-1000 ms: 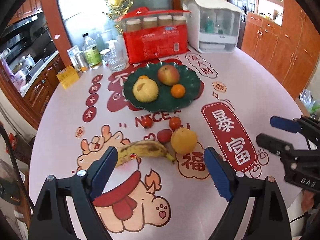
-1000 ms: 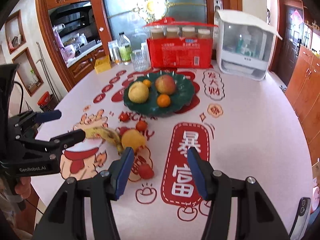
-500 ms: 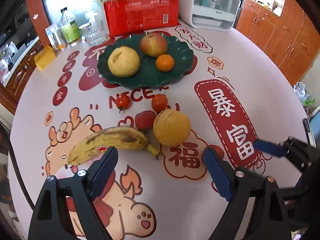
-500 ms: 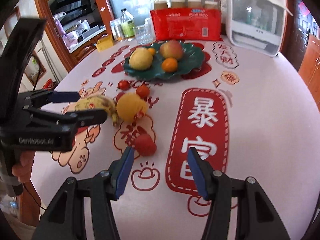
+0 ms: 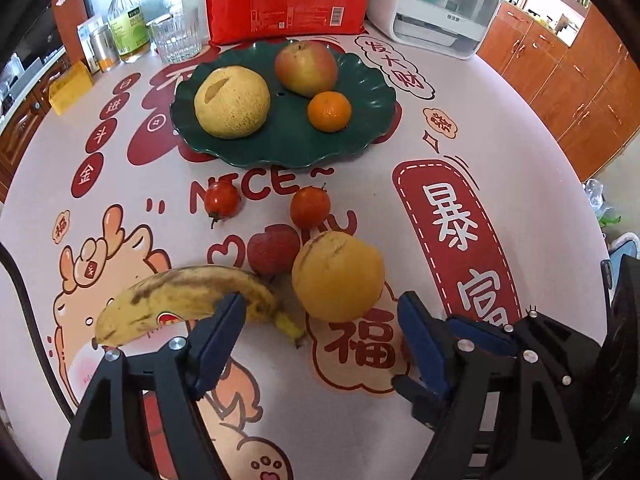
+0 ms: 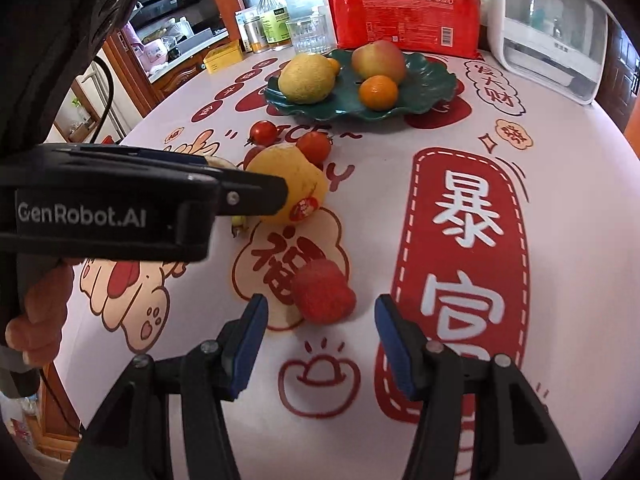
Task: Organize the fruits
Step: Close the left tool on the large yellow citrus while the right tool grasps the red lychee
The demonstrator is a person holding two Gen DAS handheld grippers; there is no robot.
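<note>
I find the left hand-held gripper [image 5: 320,316] jaws spread wide, low and level. Right hand-held gripper [image 6: 320,316] likewise spread, nothing between its pads.

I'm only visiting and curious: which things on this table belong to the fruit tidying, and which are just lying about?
Part of the job:
green plate
banana
yellow orange
two tomatoes
bumpy red fruit
left gripper
right gripper

Just lying about:
red paper-cup pack
glass
bottle
white appliance

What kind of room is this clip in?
Most likely a home kitchen or dining area: wooden cabinets, a countertop appliance, and a printed tablecloth bearing a green fruit plate.
</note>
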